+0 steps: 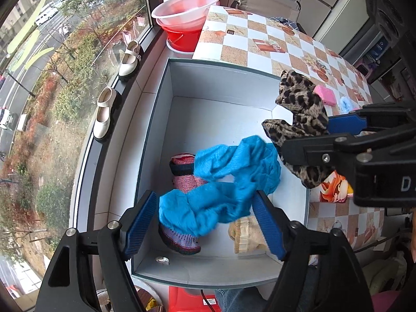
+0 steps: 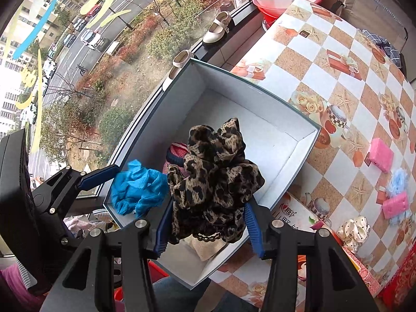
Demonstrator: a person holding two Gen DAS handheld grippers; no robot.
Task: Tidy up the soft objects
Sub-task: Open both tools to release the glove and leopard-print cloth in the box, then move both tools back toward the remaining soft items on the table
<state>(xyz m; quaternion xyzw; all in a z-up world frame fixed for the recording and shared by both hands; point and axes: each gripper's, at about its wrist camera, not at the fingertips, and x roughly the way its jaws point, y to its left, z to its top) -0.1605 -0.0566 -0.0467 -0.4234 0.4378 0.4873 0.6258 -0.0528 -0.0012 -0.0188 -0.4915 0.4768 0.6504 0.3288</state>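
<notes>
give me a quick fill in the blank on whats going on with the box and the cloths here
1. The blue cloth lies between the fingers of the ____ gripper.
2. The right gripper carries a cloth with a ____ print.
3. Both cloths hang over an open grey ____.
4. Two pink sponges lie on the checkered ____.

Missing words: left; leopard; box; tablecloth

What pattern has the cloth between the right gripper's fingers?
Leopard print, brown with black spots, on the cloth; best seen in the right wrist view.

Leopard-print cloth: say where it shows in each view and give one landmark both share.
Left wrist view: leopard-print cloth at right, above the box's right wall.
Right wrist view: cloth at lower centre, over the box.
Shared landmark: grey box.
</notes>
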